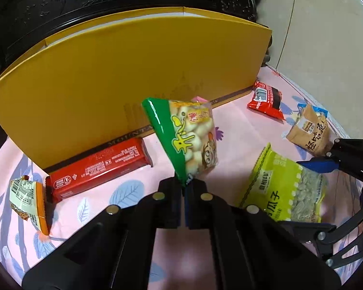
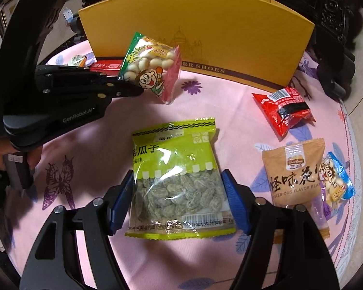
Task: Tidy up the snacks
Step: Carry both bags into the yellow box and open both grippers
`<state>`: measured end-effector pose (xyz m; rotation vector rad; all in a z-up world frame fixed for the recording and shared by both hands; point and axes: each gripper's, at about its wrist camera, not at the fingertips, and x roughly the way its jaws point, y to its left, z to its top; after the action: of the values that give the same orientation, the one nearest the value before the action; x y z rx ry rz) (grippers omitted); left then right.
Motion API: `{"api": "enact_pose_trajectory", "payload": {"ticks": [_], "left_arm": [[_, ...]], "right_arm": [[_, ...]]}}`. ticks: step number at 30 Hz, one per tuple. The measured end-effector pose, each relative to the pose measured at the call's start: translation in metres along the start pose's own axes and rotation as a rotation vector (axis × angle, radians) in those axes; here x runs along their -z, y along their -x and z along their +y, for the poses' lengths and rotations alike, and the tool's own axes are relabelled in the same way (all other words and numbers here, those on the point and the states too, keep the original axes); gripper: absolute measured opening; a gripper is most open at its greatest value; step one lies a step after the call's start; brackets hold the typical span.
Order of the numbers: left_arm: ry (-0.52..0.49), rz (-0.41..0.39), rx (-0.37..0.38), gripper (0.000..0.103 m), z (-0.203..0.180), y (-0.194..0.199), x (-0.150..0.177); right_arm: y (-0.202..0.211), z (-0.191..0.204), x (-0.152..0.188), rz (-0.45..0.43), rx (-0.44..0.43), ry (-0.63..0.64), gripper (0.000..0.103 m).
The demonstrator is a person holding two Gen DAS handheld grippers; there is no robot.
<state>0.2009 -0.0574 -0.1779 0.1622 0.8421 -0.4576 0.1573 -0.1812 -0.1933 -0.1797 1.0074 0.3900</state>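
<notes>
My left gripper is shut on the green edge of a small bag of round white biscuits and holds it above the pink cloth, in front of the yellow shoe box. The right wrist view shows the same bag held in the left gripper. My right gripper is open, its blue pads on either side of a lime-green bag of seeds that lies flat on the cloth. That bag also shows in the left wrist view.
A long red pack and an orange packet lie left by the box. A red packet, a brown peanut bag and a small blue packet lie to the right. The cloth's edge is at the right.
</notes>
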Motion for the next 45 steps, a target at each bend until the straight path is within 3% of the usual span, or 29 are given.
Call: {"api": "enact_pose_trajectory", "payload": {"ticks": [3, 13, 27, 36, 45], "left_arm": [[0.01, 0.004, 0.005, 0.001, 0.0, 0.0, 0.0], [0.034, -0.016, 0.019, 0.001, 0.0, 0.006, -0.001], [0.104, -0.117, -0.019, 0.001, 0.009, 0.064, -0.013], [0.223, -0.222, -0.125, 0.001, 0.028, 0.121, -0.042], [0.268, -0.285, -0.202, 0.001, 0.045, 0.142, -0.105]], "right_arm": [[0.001, 0.002, -0.002, -0.011, 0.006, 0.006, 0.063], [0.018, -0.002, -0.006, -0.084, 0.054, 0.01, 0.062], [0.058, 0.012, -0.023, -0.166, 0.065, 0.05, 0.062], [0.096, 0.021, -0.068, -0.27, 0.069, 0.073, 0.062], [0.102, 0.002, -0.15, -0.319, 0.053, 0.042, 0.062]]}}
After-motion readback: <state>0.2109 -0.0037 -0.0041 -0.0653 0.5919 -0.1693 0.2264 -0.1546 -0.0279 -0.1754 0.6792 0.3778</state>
